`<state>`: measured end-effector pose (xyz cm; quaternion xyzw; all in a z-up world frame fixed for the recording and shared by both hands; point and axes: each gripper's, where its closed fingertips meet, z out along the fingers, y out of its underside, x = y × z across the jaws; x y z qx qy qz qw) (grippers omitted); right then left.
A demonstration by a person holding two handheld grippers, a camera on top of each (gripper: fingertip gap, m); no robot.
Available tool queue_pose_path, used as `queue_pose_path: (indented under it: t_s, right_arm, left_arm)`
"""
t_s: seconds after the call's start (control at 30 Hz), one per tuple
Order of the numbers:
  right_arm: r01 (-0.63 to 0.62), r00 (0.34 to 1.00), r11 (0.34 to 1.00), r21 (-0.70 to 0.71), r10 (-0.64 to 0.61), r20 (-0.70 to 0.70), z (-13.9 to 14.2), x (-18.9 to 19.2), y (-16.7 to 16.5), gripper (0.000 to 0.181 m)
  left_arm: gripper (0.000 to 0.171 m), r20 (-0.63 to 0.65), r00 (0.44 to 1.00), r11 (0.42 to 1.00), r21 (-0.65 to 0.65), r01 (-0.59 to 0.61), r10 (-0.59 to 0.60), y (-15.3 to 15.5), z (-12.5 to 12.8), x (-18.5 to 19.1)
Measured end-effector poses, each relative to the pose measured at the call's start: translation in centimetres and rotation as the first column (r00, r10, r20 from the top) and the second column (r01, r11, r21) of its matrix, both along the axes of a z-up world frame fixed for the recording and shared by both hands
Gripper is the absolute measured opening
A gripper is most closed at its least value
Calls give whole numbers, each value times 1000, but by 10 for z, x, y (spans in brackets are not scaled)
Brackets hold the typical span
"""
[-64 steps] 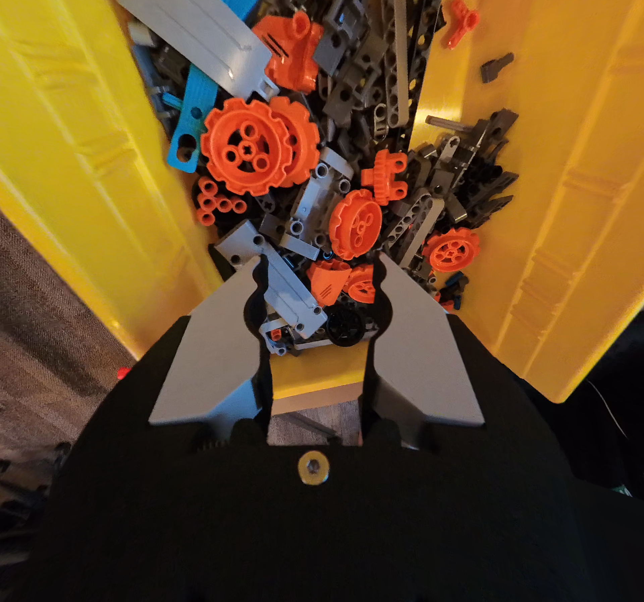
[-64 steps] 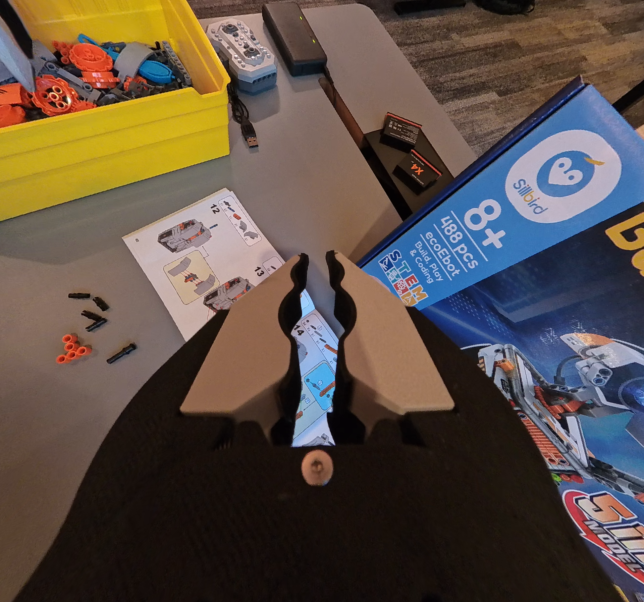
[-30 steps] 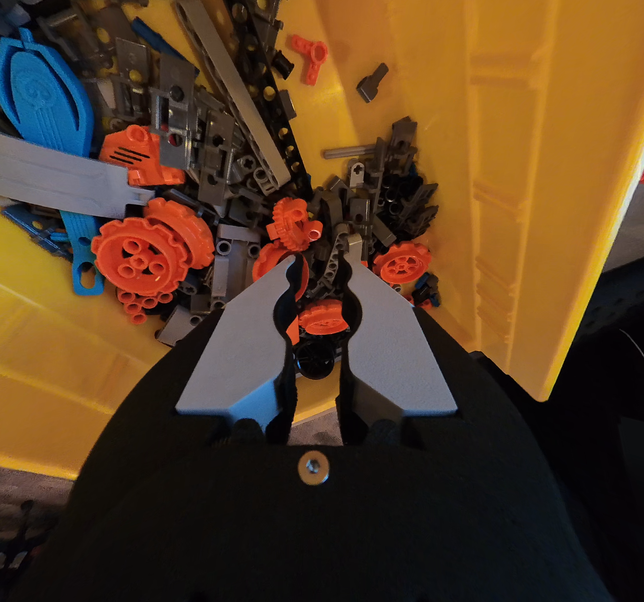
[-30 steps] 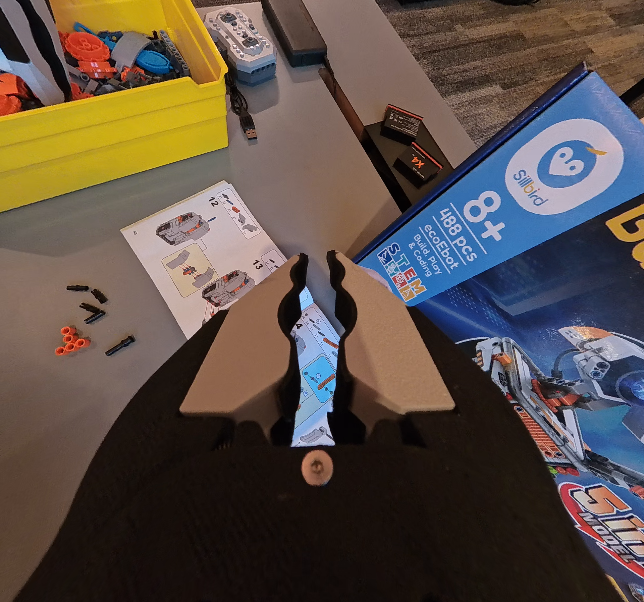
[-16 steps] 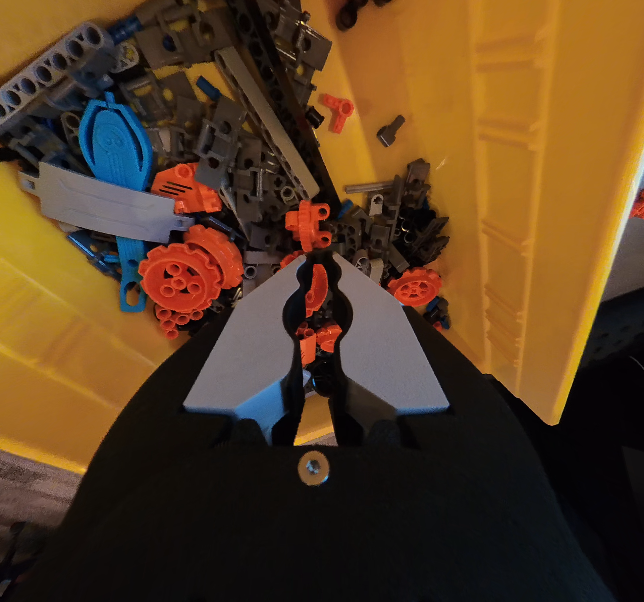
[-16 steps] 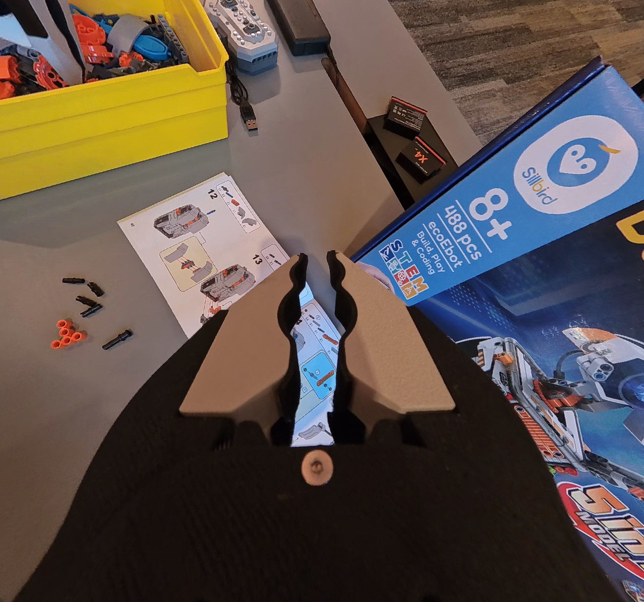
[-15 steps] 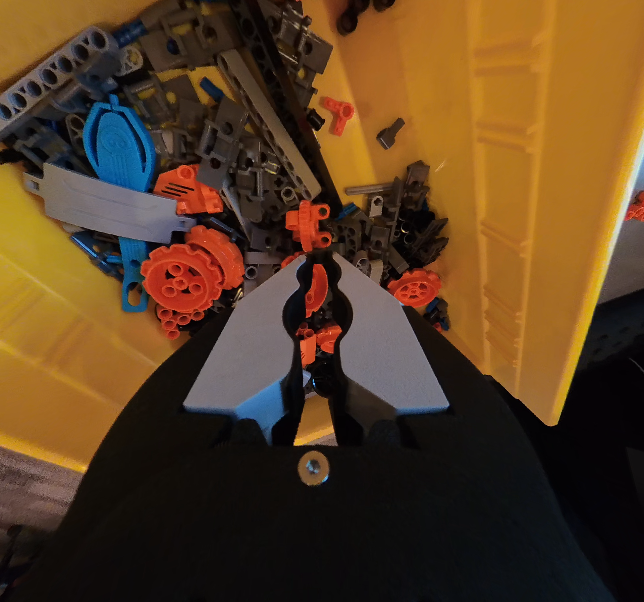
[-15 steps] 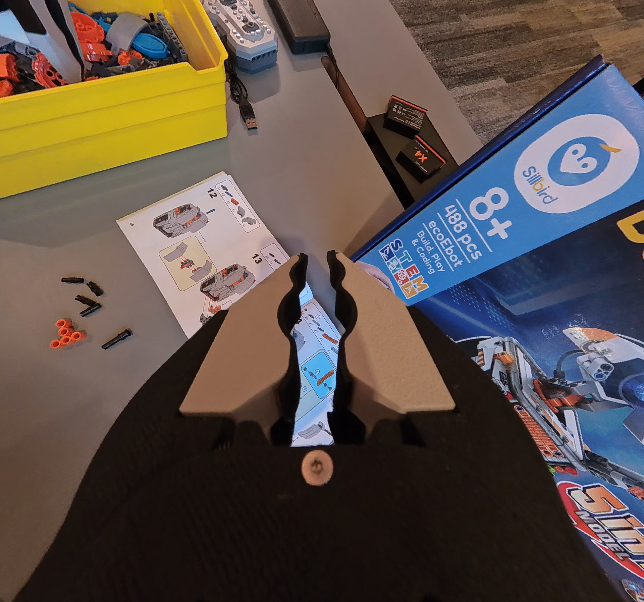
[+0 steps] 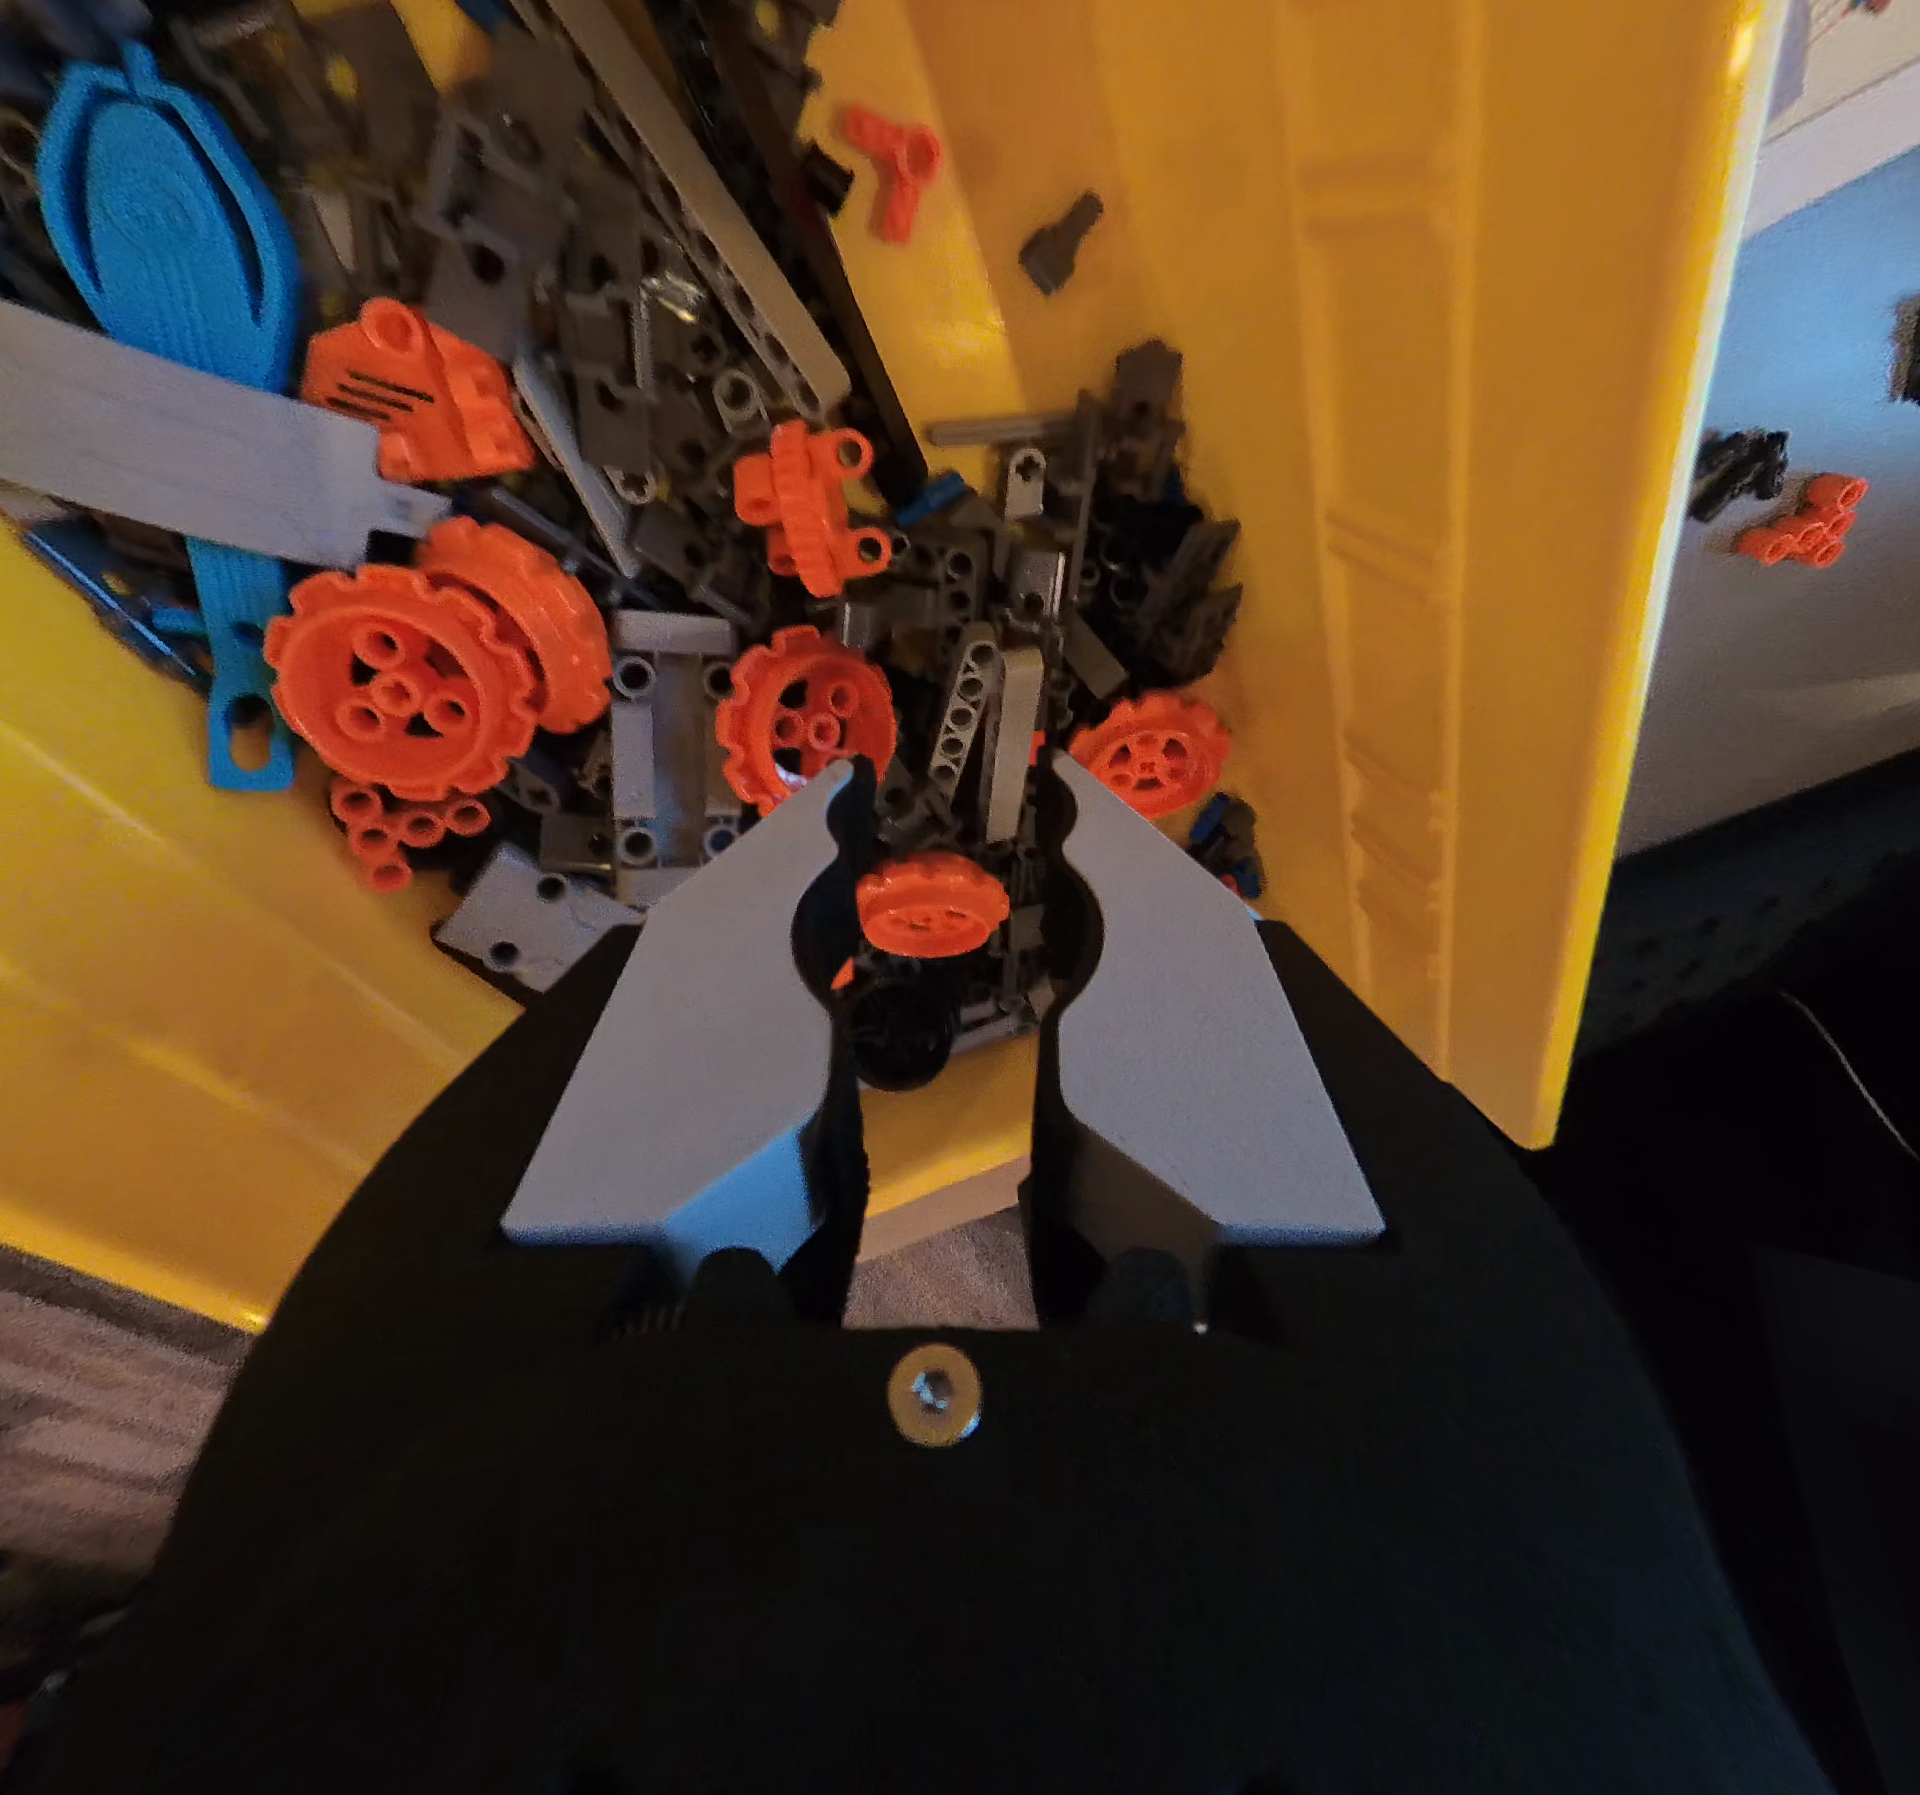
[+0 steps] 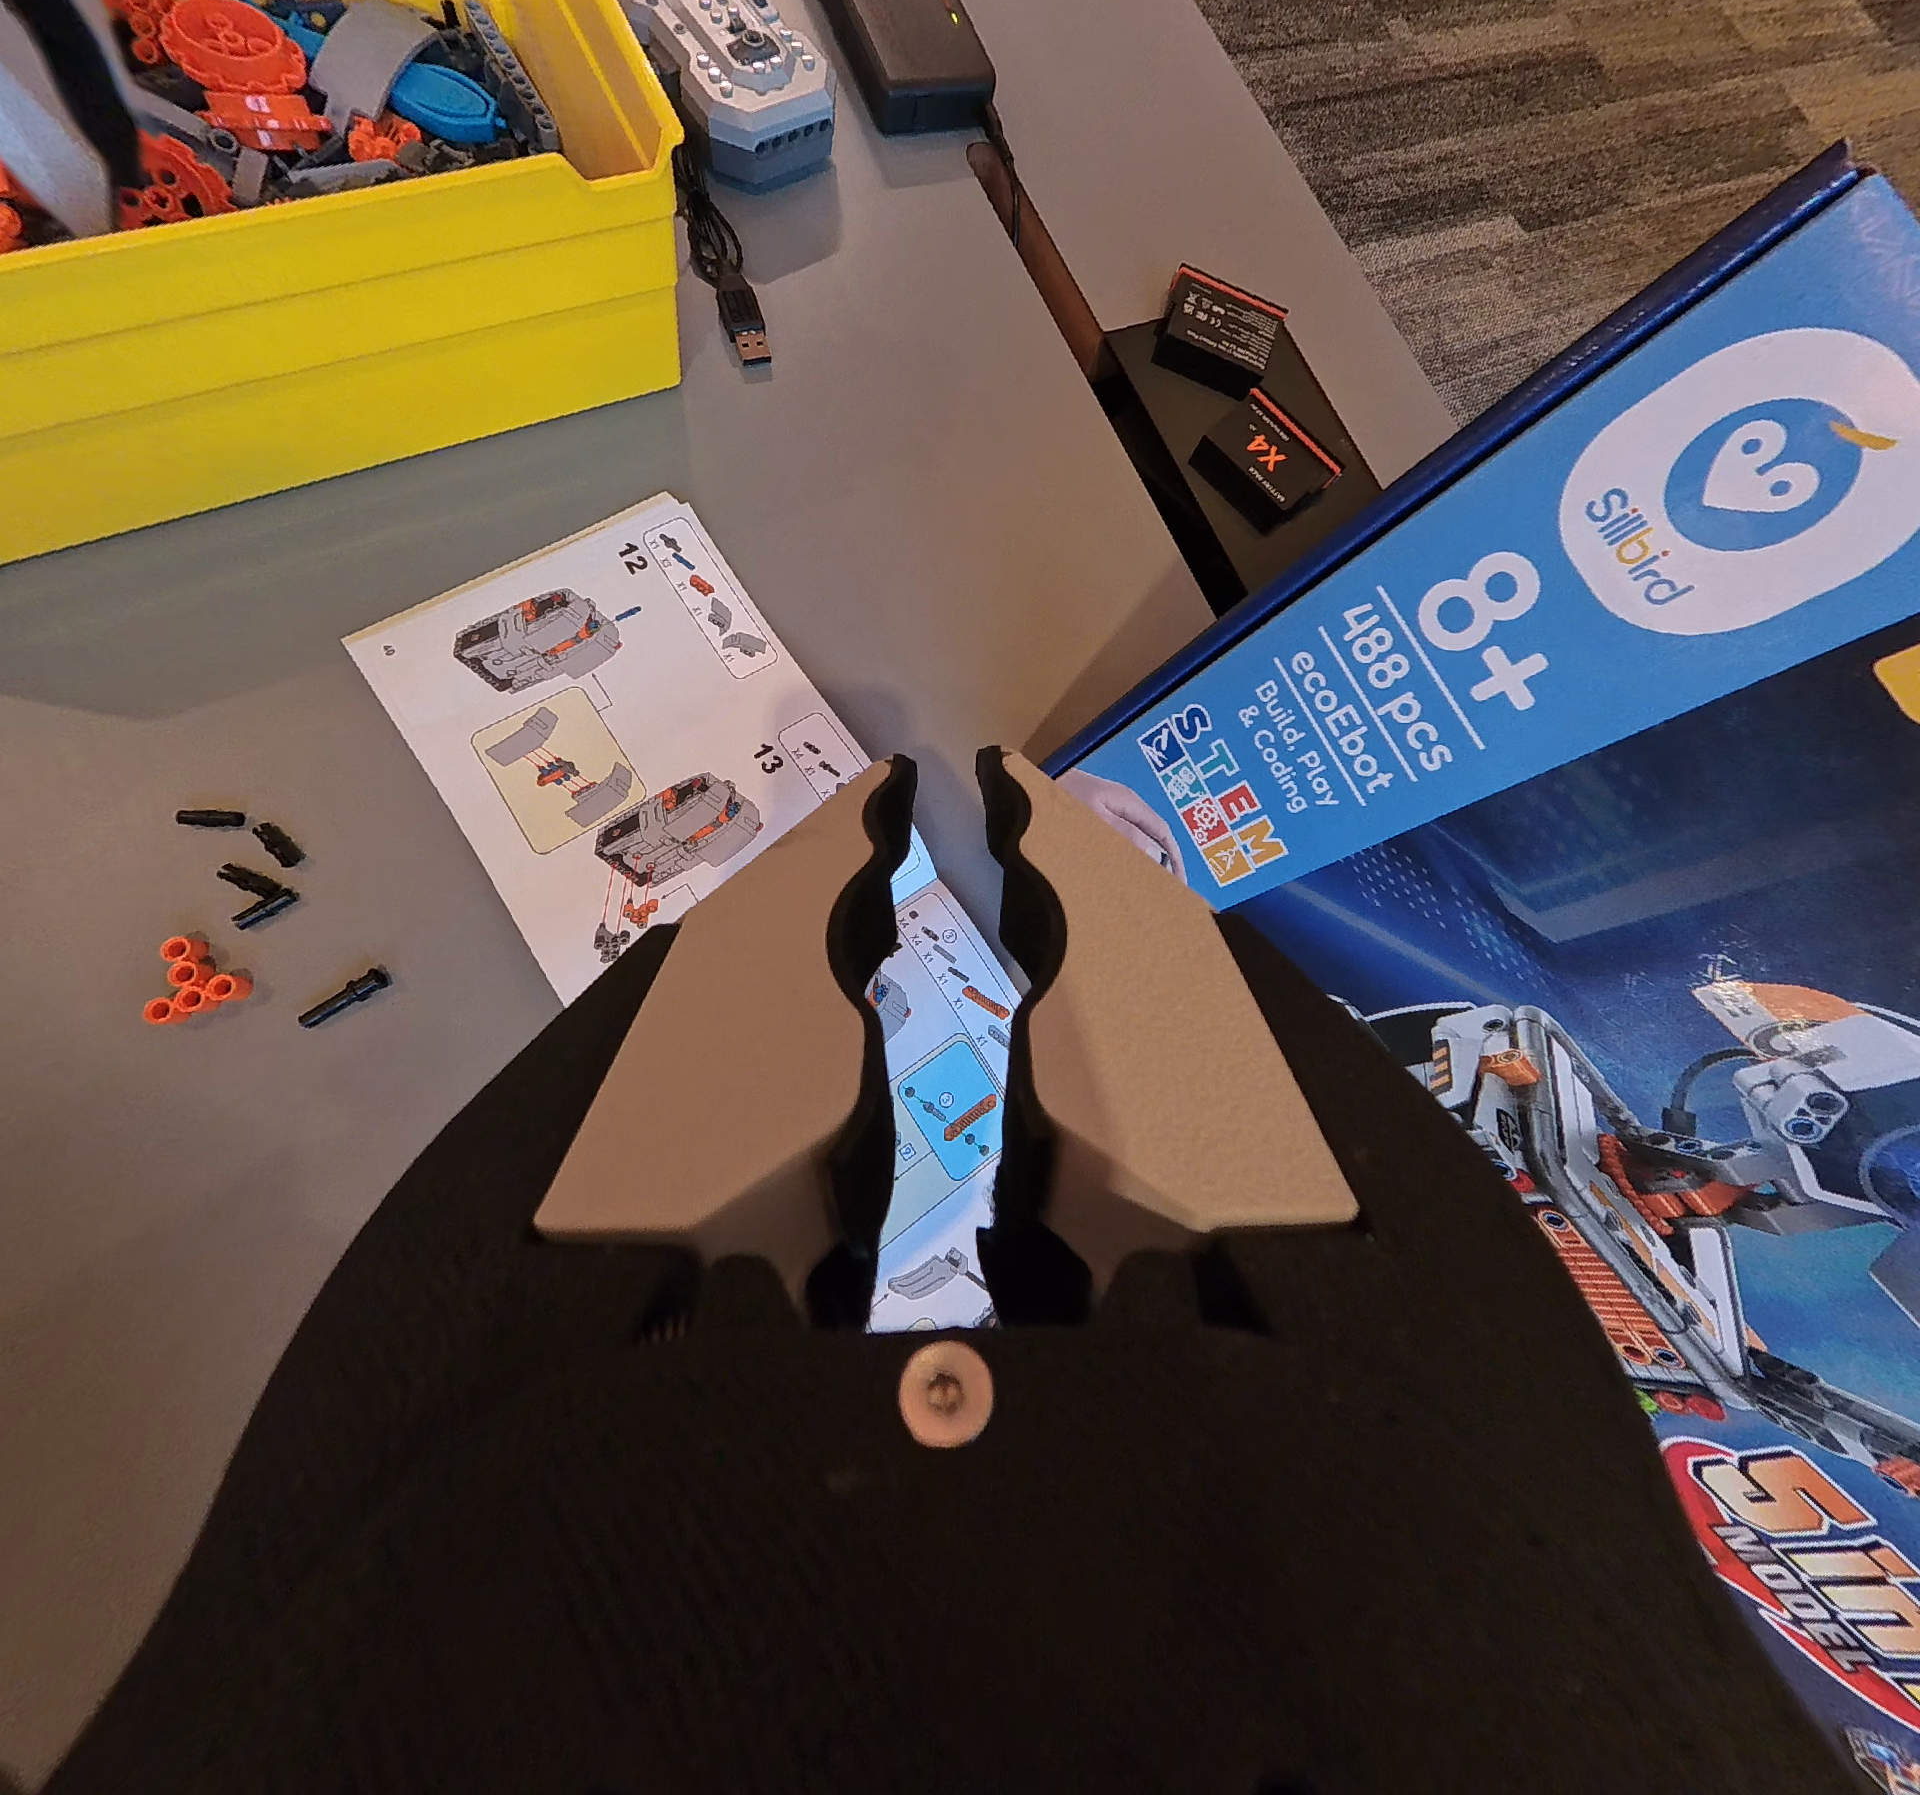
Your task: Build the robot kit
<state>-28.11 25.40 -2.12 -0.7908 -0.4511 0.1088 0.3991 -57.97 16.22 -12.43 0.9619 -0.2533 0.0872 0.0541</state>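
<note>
My left gripper (image 9: 956,769) is open inside a yellow bin (image 9: 1382,395), low over a pile of grey, black and orange building parts. A small orange gear (image 9: 932,906) lies between its fingers, not gripped. A medium orange wheel (image 9: 805,732) lies at the left fingertip and a smaller orange wheel (image 9: 1148,753) by the right one. My right gripper (image 10: 945,763) is shut to a thin gap and empty. It hovers over an open instruction booklet (image 10: 623,696) on the grey table (image 10: 935,457). The left gripper's finger (image 10: 47,114) shows in the bin (image 10: 343,311) at far left.
A big blue toy box (image 10: 1558,810) leans at the right. Loose orange connectors (image 10: 192,992) and black pins (image 10: 260,872) lie left of the booklet. A grey control hub (image 10: 738,52), a black box (image 10: 894,0), a USB plug (image 10: 743,332) and small black packs (image 10: 1226,332) lie behind. There is about 35 cm between the tips of the two grippers. The grey control hub (image 10: 738,52) sits 20 cm or so from the ends of my left fingers.
My left gripper was nearly shut on an orange wheel held edge-on; it has opened, moved lower over the pile, and the wheel lies in the bin. The right gripper has barely moved.
</note>
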Motion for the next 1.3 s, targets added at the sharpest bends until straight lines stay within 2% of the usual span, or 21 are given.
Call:
queue_pose_path:
  t_s: [0.2, 0.37, 0.47, 0.63, 0.73, 1.1, 1.27, 1.3]
  right_arm:
    - [-4, 1000, 1000, -1, 4, 6, -1, 0, -1, 13]
    - [-6, 1000, 1000, -4, 6, 12, -2, 0, -1, 13]
    - [-8, 1000, 1000, -3, 8, 15, -2, 0, -1, 13]
    - [-8, 1000, 1000, -6, 8, 16, -2, 1, -1, 13]
    - [-7, 1000, 1000, -7, 7, 16, -3, 1, -1, 13]
    - [-15, 999, 1000, -18, 16, 39, -8, 0, -2, 13]
    - [-16, 999, 1000, -19, 17, 41, -9, 0, -2, 13]
    - [-15, 999, 1000, -19, 16, 42, -9, 1, -2, 13]
  left_arm:
    - [25, -27, 999, 998, -43, 40, -41, -13, -1, 3]
    - [25, -47, 997, 995, -86, 49, -53, -9, -13, 5]
    - [25, -18, 994, 987, -126, 100, -103, -11, -20, 13]
    - [19, -55, 991, 982, -153, 110, -120, -10, -27, 12]
    - [9, -66, 991, 988, -114, 107, -115, -6, -22, 7]
    - [7, 20, 999, 990, 137, 39, -42, 37, 4, 2]
    - [6, 175, 984, 979, 204, -1, -35, 56, 15, 30]
    - [14, 199, 980, 981, 192, -16, -23, 56, 15, 34]
